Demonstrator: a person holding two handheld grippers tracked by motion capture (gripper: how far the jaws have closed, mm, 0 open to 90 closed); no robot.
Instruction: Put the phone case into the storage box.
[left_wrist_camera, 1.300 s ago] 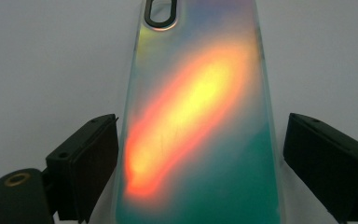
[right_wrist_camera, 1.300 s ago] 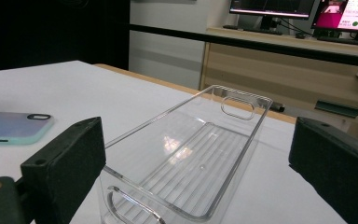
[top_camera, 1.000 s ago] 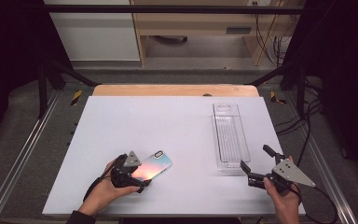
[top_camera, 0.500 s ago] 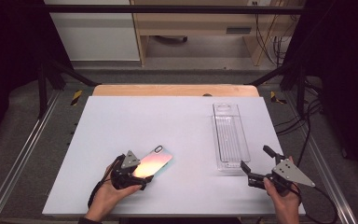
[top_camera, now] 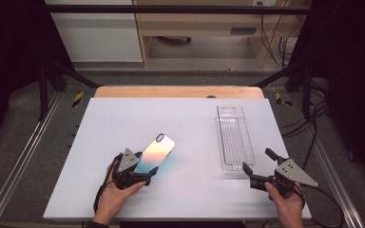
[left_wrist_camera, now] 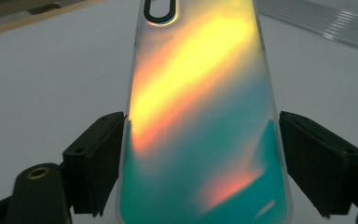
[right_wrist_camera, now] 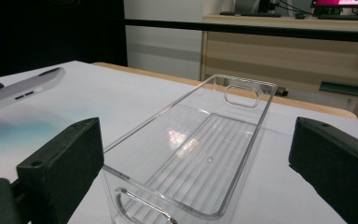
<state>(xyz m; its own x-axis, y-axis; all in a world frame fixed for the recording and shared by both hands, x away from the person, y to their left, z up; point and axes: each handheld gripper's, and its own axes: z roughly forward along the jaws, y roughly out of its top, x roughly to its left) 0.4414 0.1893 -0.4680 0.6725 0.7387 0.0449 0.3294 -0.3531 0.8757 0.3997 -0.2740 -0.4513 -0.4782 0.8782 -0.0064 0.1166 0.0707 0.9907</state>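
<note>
Phone case (top_camera: 155,153), shimmering orange, yellow and teal, sits tilted with its camera-hole end raised off the white table (top_camera: 180,118), in the near left part of it. Its lower end lies between the jaws of the left gripper (top_camera: 148,175), which have just been closing a little: the left jaw touches the case's edge, the right one stands just clear. Well apart to the right lies a clear plastic tray (top_camera: 235,137), with nothing in it. Just beside its near end, the right gripper (top_camera: 256,167) hovers with jaws spread wide.
</note>
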